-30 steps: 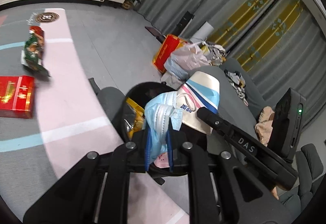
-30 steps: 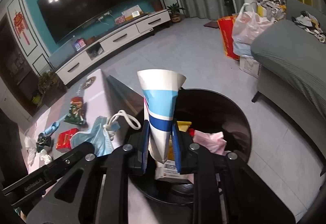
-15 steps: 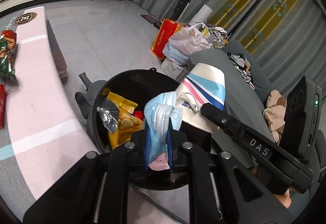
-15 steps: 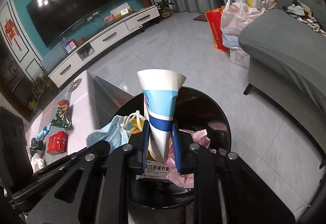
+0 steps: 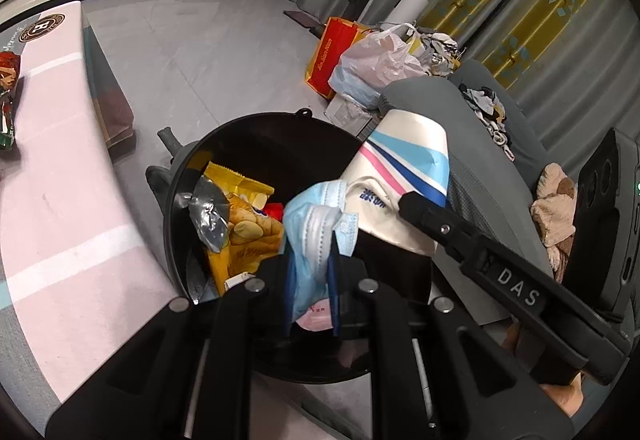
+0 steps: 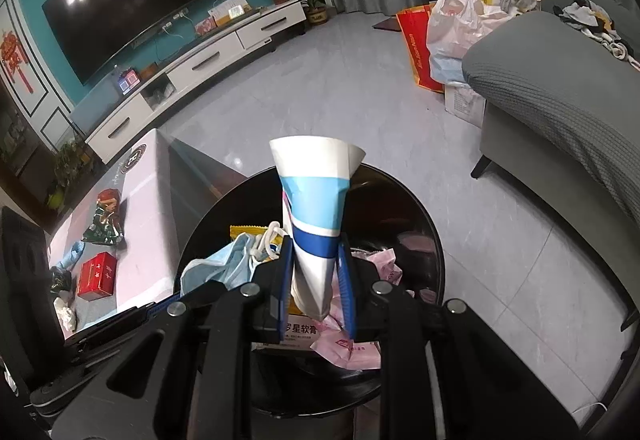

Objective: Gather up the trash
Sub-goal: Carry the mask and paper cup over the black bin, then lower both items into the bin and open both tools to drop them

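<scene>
My left gripper [image 5: 310,288] is shut on a crumpled blue face mask [image 5: 316,228] and holds it over the open black trash bin [image 5: 256,128]. My right gripper [image 6: 316,280] is shut on a squashed white paper cup with blue stripes [image 6: 316,200], also above the bin [image 6: 416,208]. The cup [image 5: 404,176] and the right gripper's arm show in the left wrist view; the mask [image 6: 224,264] shows in the right wrist view. The bin holds a yellow snack bag [image 5: 240,224], pink wrappers [image 6: 384,268] and a small box.
A pink-topped low table [image 6: 152,240] to the left carries a red box [image 6: 96,276], a green-red snack packet [image 6: 106,216] and other scraps. A grey sofa [image 6: 560,88] stands right of the bin, with bags [image 6: 452,28] beyond it. A TV cabinet [image 6: 208,60] lines the far wall.
Both grippers have moved from beside the table to over the bin, still holding the mask and the cup. The bin's inside now fills more of both views.
</scene>
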